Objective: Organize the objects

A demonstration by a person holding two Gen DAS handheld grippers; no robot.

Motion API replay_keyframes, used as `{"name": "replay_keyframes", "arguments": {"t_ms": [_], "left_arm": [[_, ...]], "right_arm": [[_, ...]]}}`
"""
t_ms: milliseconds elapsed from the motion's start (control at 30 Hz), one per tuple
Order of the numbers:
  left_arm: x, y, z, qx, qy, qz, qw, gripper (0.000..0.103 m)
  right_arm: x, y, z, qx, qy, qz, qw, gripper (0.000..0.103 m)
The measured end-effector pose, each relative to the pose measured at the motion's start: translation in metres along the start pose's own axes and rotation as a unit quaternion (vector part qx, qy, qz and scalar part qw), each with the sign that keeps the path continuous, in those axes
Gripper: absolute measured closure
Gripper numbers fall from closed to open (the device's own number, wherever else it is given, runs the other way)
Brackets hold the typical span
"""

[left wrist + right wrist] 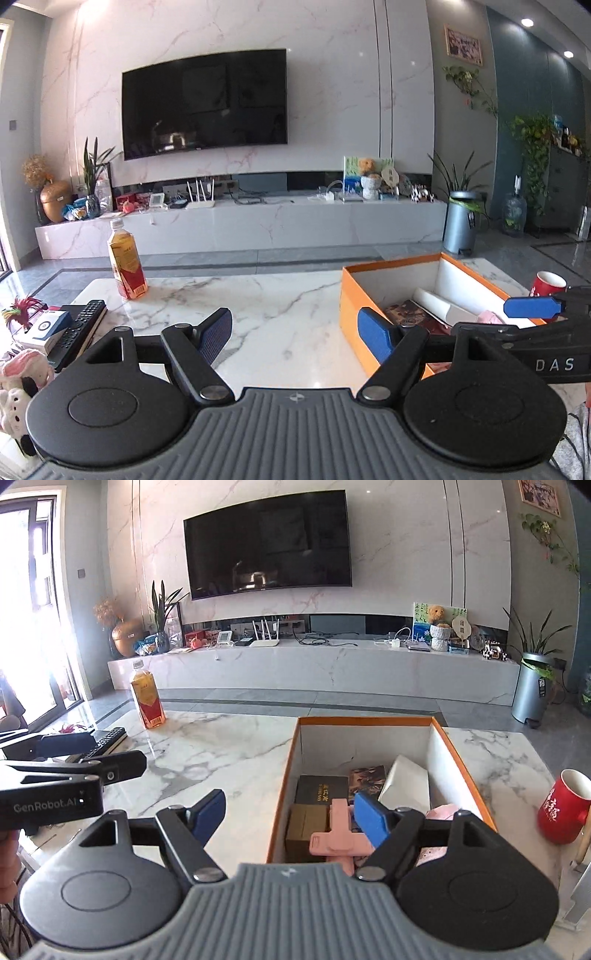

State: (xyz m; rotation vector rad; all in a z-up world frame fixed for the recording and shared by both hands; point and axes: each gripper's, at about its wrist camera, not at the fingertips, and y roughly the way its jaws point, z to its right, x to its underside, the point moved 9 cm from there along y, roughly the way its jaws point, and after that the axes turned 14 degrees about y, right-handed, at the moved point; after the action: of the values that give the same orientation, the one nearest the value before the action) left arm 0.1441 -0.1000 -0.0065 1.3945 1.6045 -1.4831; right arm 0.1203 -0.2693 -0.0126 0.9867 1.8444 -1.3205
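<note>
Living room, marble table (229, 753) before a TV wall. Left gripper (295, 332) spread wide, empty, over bare marble. Right gripper (291, 812) spread, nothing clasped, its right finger over the orange box (364, 722). Pink item (341, 830), small boxes inside. Bottle (126, 260) at 10 o'clock; red mug (563, 808) at 3 o'clock.

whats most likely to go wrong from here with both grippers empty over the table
1. The tea bottle stands tall near the table's far left edge; a sideways nudge could tip it.
2. The red mug sits close to the right edge beside the orange box, so a swing of the right gripper might knock it off.
</note>
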Motion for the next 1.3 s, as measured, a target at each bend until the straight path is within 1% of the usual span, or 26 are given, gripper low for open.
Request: {"name": "replay_keyframes", "arguments": {"t_ms": [67, 167, 267, 300, 400, 467, 567, 633, 700, 800, 933, 1167, 1300], "left_arm": [[0.007, -0.006, -0.004, 0.000, 0.002, 0.016, 0.9999, 0.014], [0.014, -0.005, -0.004, 0.004, 0.005, 0.018, 0.9998, 0.014], [0.020, -0.001, -0.005, 0.003, -0.010, 0.009, 0.9999, 0.014], [0.027, 0.000, -0.005, 0.010, -0.009, 0.004, 0.9999, 0.014], [0.036, 0.002, -0.005, 0.003, -0.001, -0.008, 1.0000, 0.014], [0.040, 0.004, -0.004, 0.004, 0.003, -0.016, 0.9999, 0.014], [0.046, 0.000, -0.009, 0.005, -0.007, -0.017, 0.9998, 0.014], [0.051, -0.002, -0.013, 0.002, -0.012, -0.019, 0.9997, 0.014], [0.053, -0.004, -0.015, -0.004, -0.013, -0.022, 0.9997, 0.014], [0.055, -0.004, -0.018, -0.009, -0.018, -0.028, 0.9994, 0.014], [0.058, -0.001, -0.021, -0.003, -0.023, -0.039, 0.9990, 0.014], [0.060, -0.001, -0.018, 0.003, -0.019, -0.041, 0.9990, 0.014], [0.061, 0.000, -0.016, -0.009, -0.013, -0.046, 0.9988, 0.013]], "right_arm": [[0.012, 0.000, -0.006, 0.000, -0.010, 0.011, 1.000, 0.025], [0.025, 0.003, -0.006, 0.006, -0.004, 0.018, 1.000, 0.025], [0.034, 0.006, 0.002, 0.048, 0.027, 0.010, 0.998, 0.025], [0.035, 0.006, 0.003, 0.052, 0.032, 0.008, 0.998, 0.025], [0.035, -0.004, 0.000, 0.050, 0.036, 0.017, 0.998, 0.025], [0.037, -0.011, -0.005, 0.049, 0.027, 0.023, 0.998, 0.025], [0.042, -0.016, -0.012, 0.038, 0.002, 0.029, 0.999, 0.024], [0.047, -0.020, -0.014, 0.049, -0.009, 0.039, 0.998, 0.023], [0.051, -0.020, -0.016, 0.047, -0.013, 0.037, 0.998, 0.023], [0.052, -0.022, -0.016, 0.045, -0.009, 0.034, 0.998, 0.023], [0.052, -0.023, -0.015, 0.046, 0.003, 0.028, 0.999, 0.022], [0.057, -0.023, -0.011, 0.044, 0.018, 0.022, 0.999, 0.022], [0.057, -0.024, -0.012, 0.040, 0.013, 0.029, 0.999, 0.022]]}}
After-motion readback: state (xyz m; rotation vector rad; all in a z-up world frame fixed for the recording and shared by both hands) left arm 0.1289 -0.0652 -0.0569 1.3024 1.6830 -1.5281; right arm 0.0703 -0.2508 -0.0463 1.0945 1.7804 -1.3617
